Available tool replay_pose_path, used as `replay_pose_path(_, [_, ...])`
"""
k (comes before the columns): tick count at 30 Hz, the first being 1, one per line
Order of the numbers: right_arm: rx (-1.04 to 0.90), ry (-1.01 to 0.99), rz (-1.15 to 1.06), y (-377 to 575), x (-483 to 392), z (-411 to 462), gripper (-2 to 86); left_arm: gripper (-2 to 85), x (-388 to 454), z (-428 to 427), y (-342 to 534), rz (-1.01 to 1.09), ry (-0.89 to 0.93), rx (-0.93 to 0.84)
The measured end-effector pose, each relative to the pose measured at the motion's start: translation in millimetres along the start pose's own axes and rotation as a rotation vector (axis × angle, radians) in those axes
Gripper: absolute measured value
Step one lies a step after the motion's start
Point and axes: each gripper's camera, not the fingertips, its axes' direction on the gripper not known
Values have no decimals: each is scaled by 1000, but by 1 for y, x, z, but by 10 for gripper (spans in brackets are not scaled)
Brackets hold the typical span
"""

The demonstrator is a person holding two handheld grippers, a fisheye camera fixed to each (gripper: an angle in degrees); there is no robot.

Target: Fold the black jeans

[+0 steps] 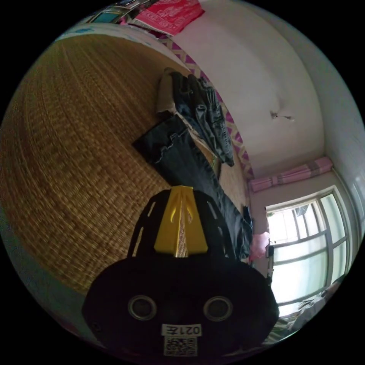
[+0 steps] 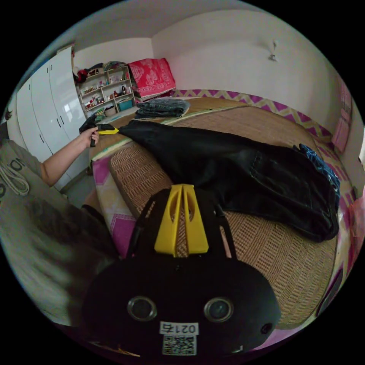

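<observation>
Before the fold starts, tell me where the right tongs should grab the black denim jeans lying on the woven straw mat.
Grip the black denim jeans at the waistband edge near the back pocket, coming in low from the mat's near edge. That end lies flat and wide on the woven straw mat, with a free border facing the right tongs. The left tongs are already at the leg hem.
</observation>
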Motion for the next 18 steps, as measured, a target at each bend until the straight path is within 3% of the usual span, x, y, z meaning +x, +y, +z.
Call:
replay_pose_path(4, [2,4,75,19,18,-11,64,92,-7,10,3,-61,-10,22])
replay_pose_path(6, [-9,-14,135,30,34,-18,96,126,-12,14,7,-106,69,32])
replay_pose_path(18, [46,-73,241,80,77,-44,94,157,-2,39,33,-175,76,65])
